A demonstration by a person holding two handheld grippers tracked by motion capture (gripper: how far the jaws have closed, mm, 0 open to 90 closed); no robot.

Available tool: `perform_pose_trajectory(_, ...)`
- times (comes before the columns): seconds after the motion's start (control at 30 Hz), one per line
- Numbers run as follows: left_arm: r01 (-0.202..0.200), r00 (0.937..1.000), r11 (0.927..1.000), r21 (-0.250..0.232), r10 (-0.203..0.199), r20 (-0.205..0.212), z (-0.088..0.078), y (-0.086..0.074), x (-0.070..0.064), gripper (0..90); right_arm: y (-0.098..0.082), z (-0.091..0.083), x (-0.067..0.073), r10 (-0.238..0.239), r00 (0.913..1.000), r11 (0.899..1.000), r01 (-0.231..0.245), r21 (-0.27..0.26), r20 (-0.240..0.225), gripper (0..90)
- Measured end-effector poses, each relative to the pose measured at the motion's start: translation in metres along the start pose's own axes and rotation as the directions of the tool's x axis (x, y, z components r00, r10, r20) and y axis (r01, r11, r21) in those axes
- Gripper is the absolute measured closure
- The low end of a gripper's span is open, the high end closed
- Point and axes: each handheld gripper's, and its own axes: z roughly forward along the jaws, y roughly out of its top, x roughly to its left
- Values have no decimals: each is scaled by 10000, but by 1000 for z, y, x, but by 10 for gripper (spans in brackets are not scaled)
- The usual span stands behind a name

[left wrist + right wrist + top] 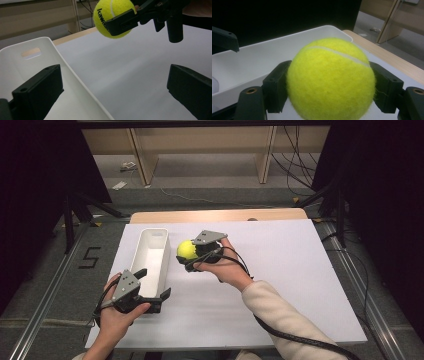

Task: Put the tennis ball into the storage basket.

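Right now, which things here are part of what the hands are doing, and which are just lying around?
In use:
- tennis ball, clamped in the right gripper, off the table beside the bin
- white bin, its near end between the left gripper's open jaws

Lying about:
- cables on the floor beyond the table
- small scraps on the floor near the shelf legs

Fuzzy felt tennis ball (332,80) — smooth glossy plastic bin (150,257) — matt white tabletop (280,270).

The right gripper (192,256) is held raised by the right hand (227,265), its 2 jaws clamped on a ball. The left gripper (152,284) is held low by the left hand (117,315), jaws spread wide apart.
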Motion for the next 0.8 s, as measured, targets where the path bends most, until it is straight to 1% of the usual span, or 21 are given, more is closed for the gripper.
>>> perform_pose_trajectory(0.3,20,10000,10000,-7,-20,3,0,0,0,0,1,2,0,-49,10000,10000,49,11,24,268)
perform_pose_trajectory(0.4,5,10000,10000,-8,-5,1,0,0,0,0,1,2,0,18,10000,10000,-18,15,12,268)
perform_pose_trajectory(0.5,19,10000,10000,-10,-19,-1,0,0,0,0,2,3,0,-41,10000,10000,41,14,0,268)
perform_pose_trajectory(0.8,28,10000,10000,-18,-28,-2,0,0,0,0,6,6,2,-29,10000,10000,29,-10,-43,268)
